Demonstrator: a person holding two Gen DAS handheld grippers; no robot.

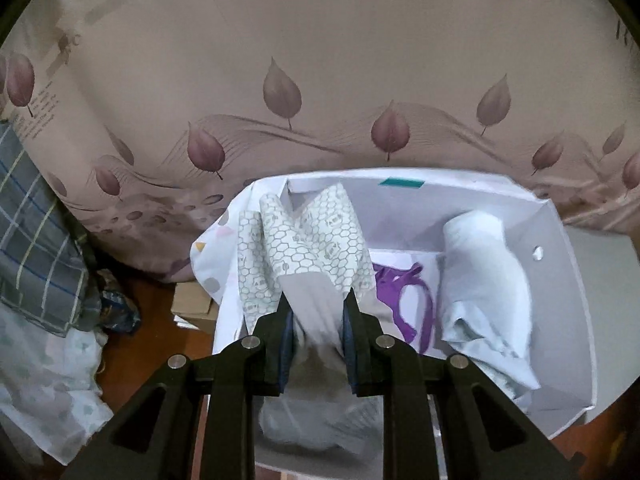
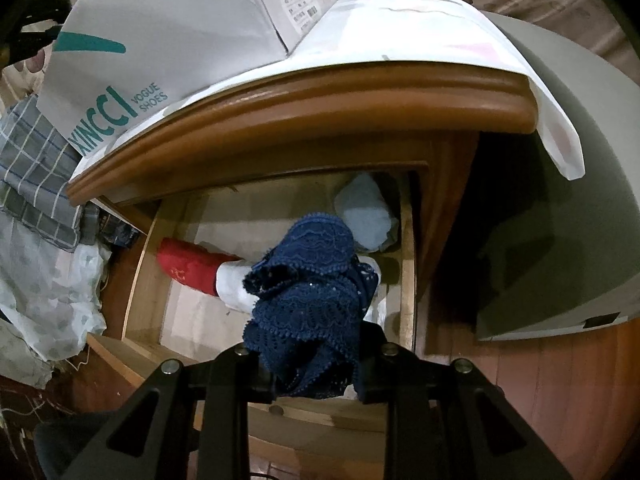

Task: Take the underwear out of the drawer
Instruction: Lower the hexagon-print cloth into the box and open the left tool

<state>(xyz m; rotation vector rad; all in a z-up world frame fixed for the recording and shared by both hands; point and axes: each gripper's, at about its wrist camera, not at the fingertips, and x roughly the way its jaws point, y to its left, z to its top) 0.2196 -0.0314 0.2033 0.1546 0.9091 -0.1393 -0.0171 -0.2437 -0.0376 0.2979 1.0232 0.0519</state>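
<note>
In the left wrist view my left gripper [image 1: 316,300] is shut on white underwear with a grey honeycomb print [image 1: 308,248], held over a white shoebox [image 1: 576,320]. The box holds purple underwear [image 1: 404,300] and pale blue underwear [image 1: 484,280]. In the right wrist view my right gripper [image 2: 316,344] is shut on navy lace underwear [image 2: 312,292], lifted above the open wooden drawer [image 2: 140,280]. A red and white garment [image 2: 192,268] and a pale blue one [image 2: 368,216] lie in the drawer.
The nightstand's wooden top edge [image 2: 320,108] overhangs the drawer, covered by a white cloth and carrying the shoebox [image 2: 160,40]. A leaf-print bedsheet [image 1: 320,100] rises behind the box. Plaid and dotted fabrics [image 1: 36,240] are piled at the left. A grey box [image 2: 560,200] stands right.
</note>
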